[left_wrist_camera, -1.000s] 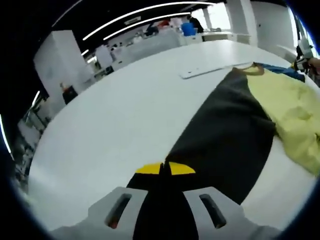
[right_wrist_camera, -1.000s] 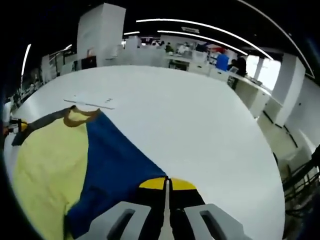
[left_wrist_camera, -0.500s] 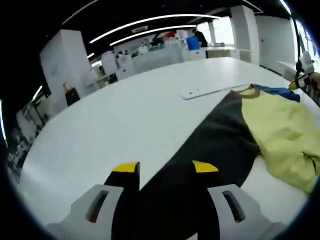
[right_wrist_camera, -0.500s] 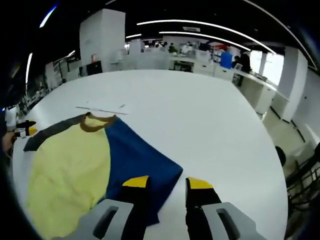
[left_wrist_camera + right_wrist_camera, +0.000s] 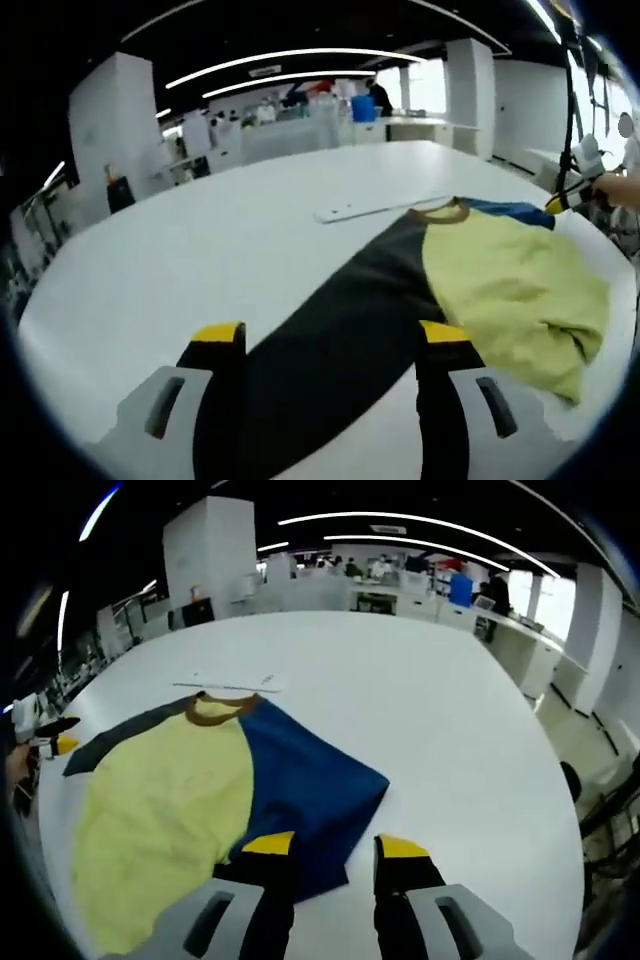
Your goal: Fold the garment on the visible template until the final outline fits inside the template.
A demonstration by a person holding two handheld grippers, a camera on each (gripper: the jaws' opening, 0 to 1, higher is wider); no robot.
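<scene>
While the shirt (image 5: 190,800) lies spread on the white bench (image 5: 450,730), the folding looks barely begun. It has a yellow middle, a dark grey sleeve (image 5: 340,340) and a blue sleeve (image 5: 300,780), and both sleeves are stretched out flat, not folded in. The brown collar (image 5: 218,710) touches a thin white board (image 5: 375,205), maybe the template. All folds seem left to do. The left gripper (image 5: 325,340) is wide open over the grey sleeve. The right gripper (image 5: 325,845) is open at the blue sleeve's edge, holding nothing. No boxes or bins are near.
</scene>
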